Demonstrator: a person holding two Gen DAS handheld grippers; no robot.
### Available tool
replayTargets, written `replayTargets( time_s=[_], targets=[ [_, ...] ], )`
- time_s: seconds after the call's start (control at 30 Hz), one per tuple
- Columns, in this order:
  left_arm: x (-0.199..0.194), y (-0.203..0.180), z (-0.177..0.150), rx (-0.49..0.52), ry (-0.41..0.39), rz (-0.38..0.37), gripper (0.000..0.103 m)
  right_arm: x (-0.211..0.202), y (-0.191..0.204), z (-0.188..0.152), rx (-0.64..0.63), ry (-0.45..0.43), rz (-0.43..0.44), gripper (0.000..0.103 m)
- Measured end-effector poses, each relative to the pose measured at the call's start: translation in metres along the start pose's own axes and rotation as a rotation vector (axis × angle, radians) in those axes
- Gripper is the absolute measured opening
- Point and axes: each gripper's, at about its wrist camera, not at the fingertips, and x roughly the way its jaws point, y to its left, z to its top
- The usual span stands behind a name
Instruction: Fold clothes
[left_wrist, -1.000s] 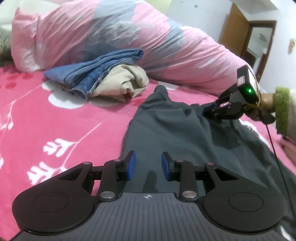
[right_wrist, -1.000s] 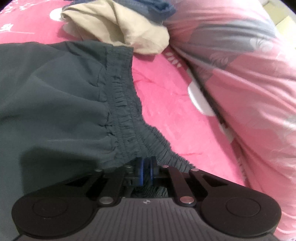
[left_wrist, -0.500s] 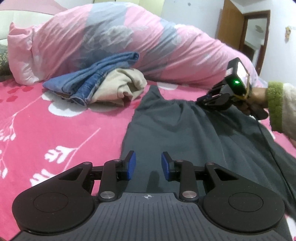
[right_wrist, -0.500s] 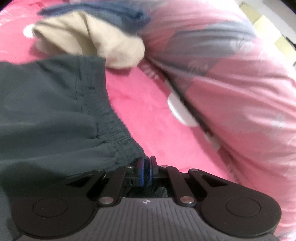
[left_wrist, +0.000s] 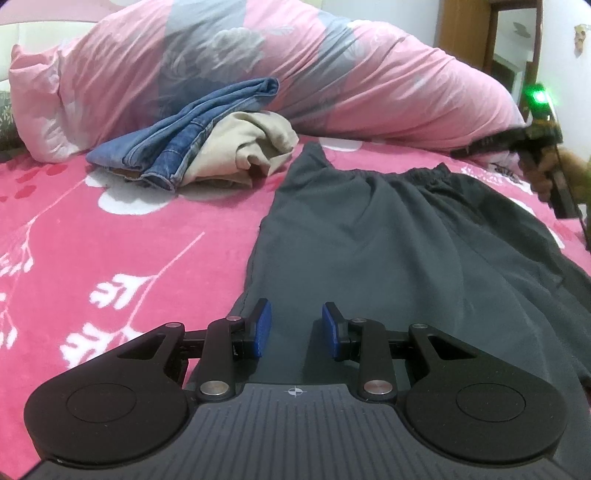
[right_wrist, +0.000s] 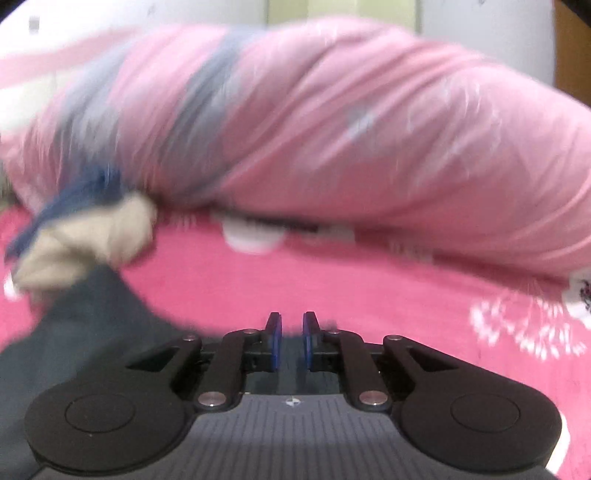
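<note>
Pink fleecy bed cover (left_wrist: 122, 236) with white sprigs carries smooth dark grey trousers (left_wrist: 388, 240) spread flat, elastic waistband gathered. Left claw (left_wrist: 294, 328) hovers over them, jaws partly apart, empty. Right claw (right_wrist: 291, 341) is opening, nothing gripped. Folded denim (left_wrist: 192, 136) tops crumpled beige cloth (left_wrist: 251, 147).

black claw (left_wrist: 295, 328), blue pads (ribbed base)

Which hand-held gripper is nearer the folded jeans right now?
Left. The left hand-held gripper hovers over the grey trousers, nearer the jeans; the right hand-held gripper, jaws opening, is beyond the waistband.
</note>
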Motion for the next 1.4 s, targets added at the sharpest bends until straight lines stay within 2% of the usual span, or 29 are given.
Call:
replayTargets(
  time_s=[0.07, 0.23, 0.33, 0.43, 0.5, 0.57, 0.67, 0.73, 0.83, 1.0, 1.17, 1.27, 1.4],
  targets=[
    [0.002, 0.0, 0.0, 0.003, 0.006, 0.006, 0.03, 0.015, 0.001, -0.009, -0.003, 0.05, -0.018, 0.012],
    [0.002, 0.0, -0.001, 0.004, 0.009, 0.015, 0.03, 0.053, -0.018, -0.021, 0.166, 0.082, -0.094, 0.012],
    [0.001, 0.001, -0.001, 0.003, 0.007, 0.018, 0.03, 0.044, -0.018, -0.016, 0.246, 0.073, -0.126, 0.012],
    [-0.001, 0.002, -0.001, 0.001, 0.004, 0.022, 0.03, 0.019, 0.002, -0.006, 0.208, 0.042, -0.166, 0.013],
    [-0.001, 0.002, -0.001, 0.0, 0.002, 0.024, 0.03, 0.004, 0.022, 0.003, 0.162, 0.015, -0.119, 0.013],
    [-0.001, 0.003, -0.001, -0.005, 0.004, 0.025, 0.03, 0.0, 0.053, 0.013, 0.122, 0.022, -0.004, 0.013],
    [-0.001, 0.003, -0.001, -0.007, 0.004, 0.027, 0.03, 0.014, 0.108, 0.024, 0.067, 0.085, 0.169, 0.013],
    [0.001, 0.004, -0.002, -0.007, 0.011, 0.028, 0.03, 0.033, 0.145, 0.031, 0.033, 0.112, 0.234, 0.013],
    [0.001, 0.004, -0.003, -0.005, 0.012, 0.025, 0.03, 0.071, 0.179, 0.037, 0.028, 0.151, 0.236, 0.013],
    [0.0, 0.009, -0.003, -0.034, 0.014, 0.006, 0.03, 0.085, 0.182, 0.039, 0.112, 0.191, 0.199, 0.013],
    [0.0, 0.009, -0.003, -0.047, 0.014, -0.001, 0.03, 0.013, 0.151, 0.041, 0.229, 0.176, 0.177, 0.013],
    [0.0, 0.01, -0.002, -0.06, 0.015, -0.005, 0.03, -0.051, 0.12, 0.036, 0.333, 0.142, 0.169, 0.014],
    [-0.001, 0.013, -0.002, -0.078, 0.012, -0.01, 0.03, -0.146, 0.089, 0.009, 0.428, 0.094, 0.132, 0.015]
  ],
)
